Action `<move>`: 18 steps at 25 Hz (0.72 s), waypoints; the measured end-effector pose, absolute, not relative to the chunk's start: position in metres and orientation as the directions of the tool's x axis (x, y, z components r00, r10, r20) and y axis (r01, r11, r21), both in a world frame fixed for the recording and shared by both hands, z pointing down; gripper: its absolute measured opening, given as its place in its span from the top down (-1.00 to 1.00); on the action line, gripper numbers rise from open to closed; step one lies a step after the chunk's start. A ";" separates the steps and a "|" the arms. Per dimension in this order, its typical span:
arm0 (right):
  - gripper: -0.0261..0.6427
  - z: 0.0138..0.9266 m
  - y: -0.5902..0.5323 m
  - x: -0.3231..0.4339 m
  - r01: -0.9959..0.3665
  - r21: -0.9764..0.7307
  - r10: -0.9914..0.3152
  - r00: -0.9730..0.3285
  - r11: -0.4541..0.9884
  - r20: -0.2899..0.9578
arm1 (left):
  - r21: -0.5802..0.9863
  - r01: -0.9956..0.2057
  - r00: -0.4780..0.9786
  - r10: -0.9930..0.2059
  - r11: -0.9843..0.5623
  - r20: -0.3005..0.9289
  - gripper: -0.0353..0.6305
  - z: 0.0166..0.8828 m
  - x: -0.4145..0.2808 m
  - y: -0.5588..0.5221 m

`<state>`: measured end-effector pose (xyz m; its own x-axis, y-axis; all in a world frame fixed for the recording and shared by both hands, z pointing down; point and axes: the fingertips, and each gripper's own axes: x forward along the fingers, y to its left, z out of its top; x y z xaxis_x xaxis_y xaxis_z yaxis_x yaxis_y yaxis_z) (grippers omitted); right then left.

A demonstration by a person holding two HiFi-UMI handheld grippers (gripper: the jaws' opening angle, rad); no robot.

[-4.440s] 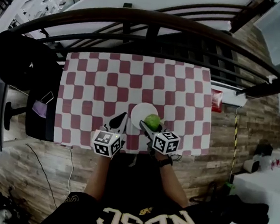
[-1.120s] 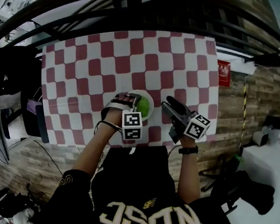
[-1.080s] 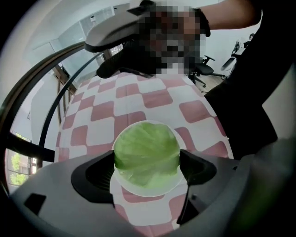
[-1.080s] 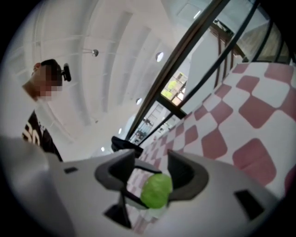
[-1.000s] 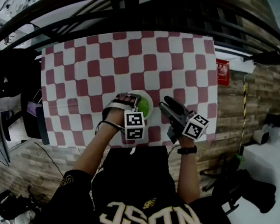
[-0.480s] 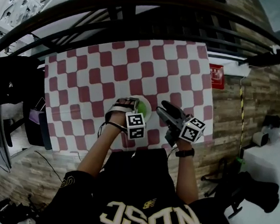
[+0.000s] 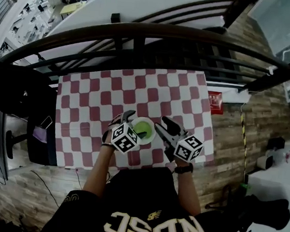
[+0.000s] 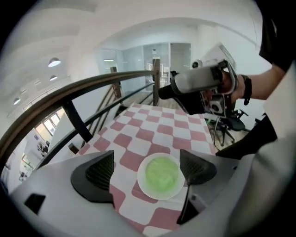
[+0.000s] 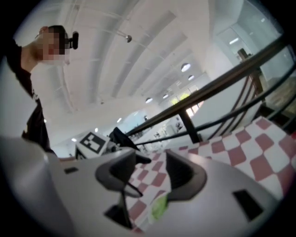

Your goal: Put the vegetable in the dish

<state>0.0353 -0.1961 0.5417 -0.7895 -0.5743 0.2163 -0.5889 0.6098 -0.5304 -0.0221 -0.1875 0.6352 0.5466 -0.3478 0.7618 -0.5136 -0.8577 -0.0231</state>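
A white dish (image 7: pixel 142 129) sits on the red-and-white checkered table near its front edge, with the green vegetable (image 7: pixel 141 128) lying inside it. In the left gripper view the dish (image 8: pixel 162 194) and vegetable (image 8: pixel 162 173) show below and between my wide-apart fingers. My left gripper (image 7: pixel 129 117) (image 8: pixel 147 169) is open at the dish's left side and holds nothing. The right gripper (image 7: pixel 163 124) (image 9: pixel 152 173) hovers open just right of the dish, empty. A slice of the vegetable (image 9: pixel 158 207) shows under its fingers.
A dark curved railing (image 7: pixel 137 33) runs along the table's far side. A black chair (image 7: pixel 15 87) stands to the left, and a red box (image 7: pixel 212 102) sits off the table's right edge. The checkered cloth (image 7: pixel 101 93) stretches beyond the dish.
The vegetable, held by the right gripper 4.4 s ago, now lies in the dish. The right gripper has drawn off to the right. The left gripper has eased slightly leftward off the dish.
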 end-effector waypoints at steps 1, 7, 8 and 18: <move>0.28 0.532 -0.198 0.032 -0.602 -0.503 -0.589 -0.781 0.620 0.209 | -0.022 -0.550 0.557 -0.386 -0.835 0.736 -0.49 0.621 -0.027 -0.193; 0.70 0.479 -0.199 0.020 -0.769 -0.264 -0.732 -0.637 0.582 0.243 | -0.039 -0.707 0.561 -0.593 -0.706 0.577 -0.33 0.541 -0.060 -0.201; 0.75 0.466 -0.198 0.017 -0.790 -0.217 -0.753 -0.612 0.573 0.240 | -0.032 -0.733 0.561 -0.630 -0.680 0.537 -0.20 0.526 -0.067 -0.200; 0.85 0.381 -0.163 -0.013 -0.827 -0.085 -0.819 -0.562 0.555 0.117 | -0.029 -0.895 0.435 -0.886 -0.445 0.159 0.69 0.405 -0.113 -0.181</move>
<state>-0.0132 -0.1629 0.3811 -0.5617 -0.8191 0.1166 -0.8273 0.5553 -0.0848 -0.1128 -0.1809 0.4050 0.4354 -0.8861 0.1592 -0.8951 -0.4450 -0.0289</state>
